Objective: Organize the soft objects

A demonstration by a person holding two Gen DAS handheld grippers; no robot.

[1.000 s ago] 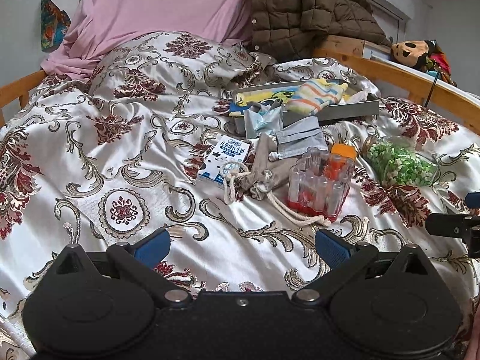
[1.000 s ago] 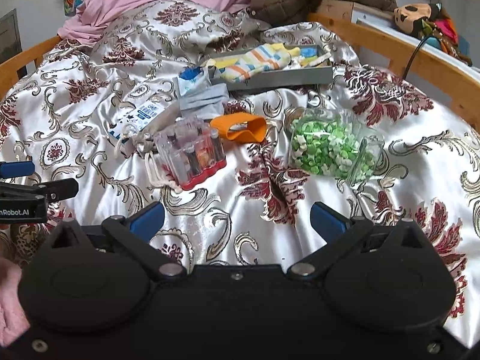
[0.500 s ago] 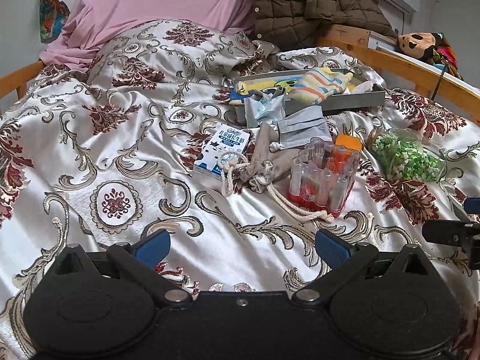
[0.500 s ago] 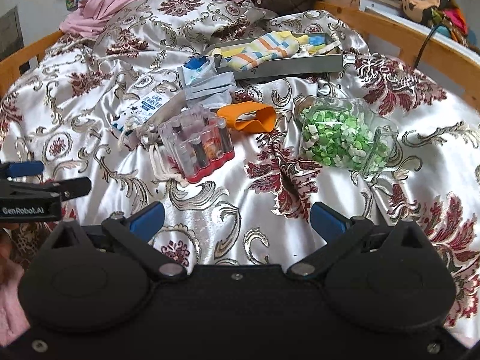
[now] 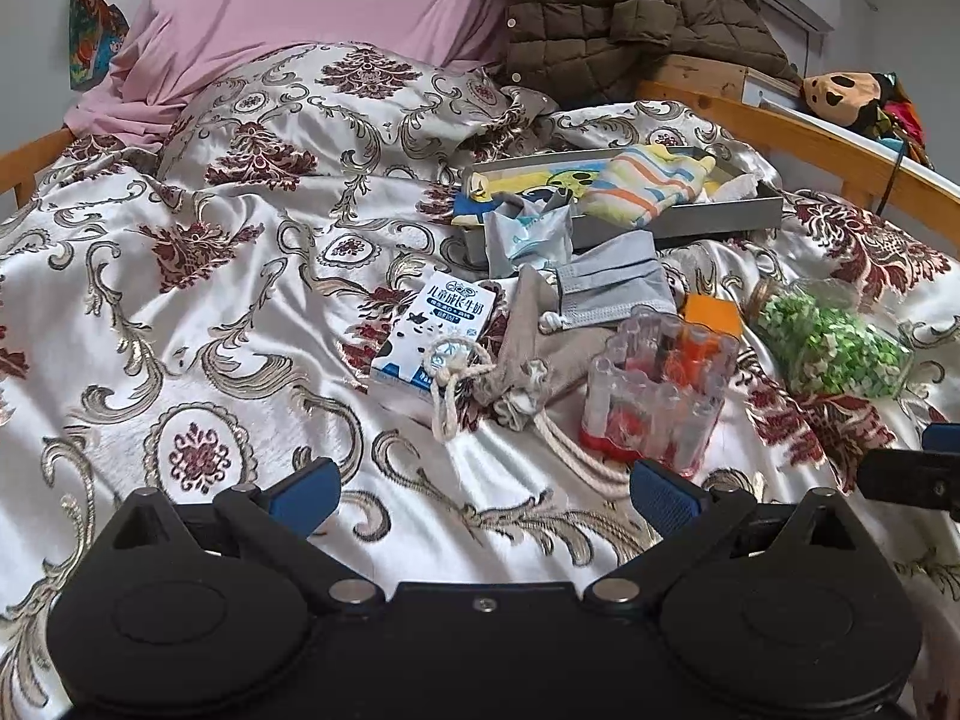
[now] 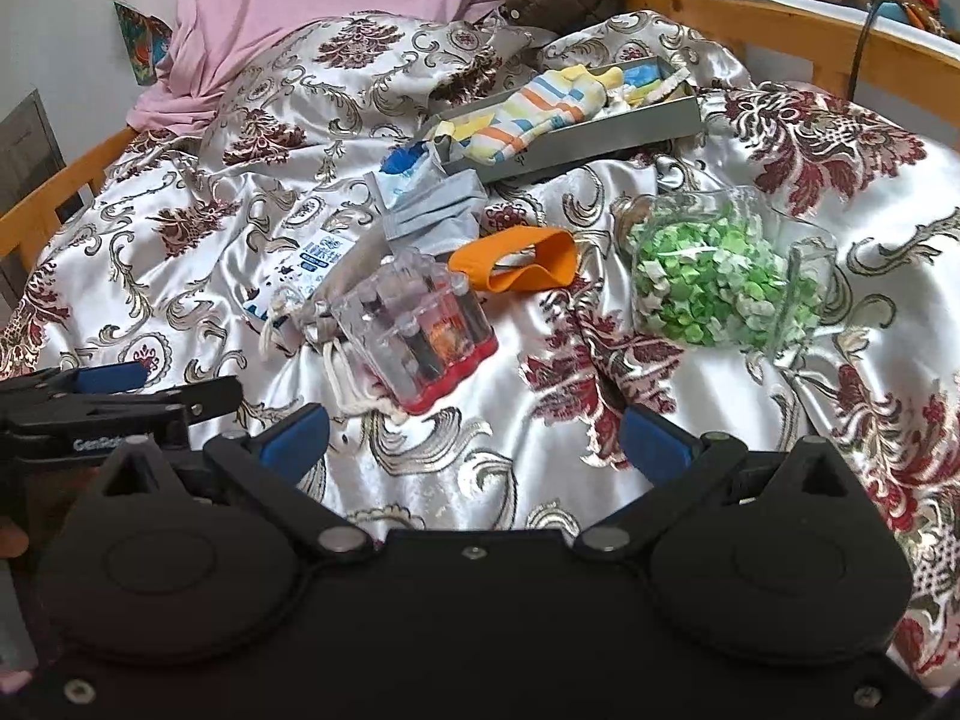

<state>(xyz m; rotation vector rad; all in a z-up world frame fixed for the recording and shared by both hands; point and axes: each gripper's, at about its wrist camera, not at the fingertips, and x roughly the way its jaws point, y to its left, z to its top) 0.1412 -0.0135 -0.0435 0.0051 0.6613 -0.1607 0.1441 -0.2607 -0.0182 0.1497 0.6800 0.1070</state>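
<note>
A grey tray (image 5: pixel 714 219) (image 6: pixel 600 132) on the bed holds a striped sock (image 5: pixel 642 189) (image 6: pixel 528 111) and other cloth. In front of it lie a grey face mask (image 5: pixel 612 294) (image 6: pixel 432 213), a wrapped mask (image 5: pixel 528 237), a grey drawstring pouch (image 5: pixel 528 354) and an orange band (image 6: pixel 516 267). My left gripper (image 5: pixel 480 489) is open and empty, just short of the pouch's cord. My right gripper (image 6: pixel 474 438) is open and empty, near a clear tube rack (image 6: pixel 420 330) (image 5: pixel 657 393).
A milk carton (image 5: pixel 435 330) lies left of the pouch. A clear jar of green paper stars (image 6: pixel 726 270) (image 5: pixel 834 339) lies at the right. A pink sheet (image 5: pixel 312 12) and brown jacket (image 5: pixel 624 18) are at the head. Wooden rails (image 6: pixel 780 30) edge the bed.
Both grippers have moved forward toward the pile of objects, which now looks closer and larger. Both stay open and empty.
</note>
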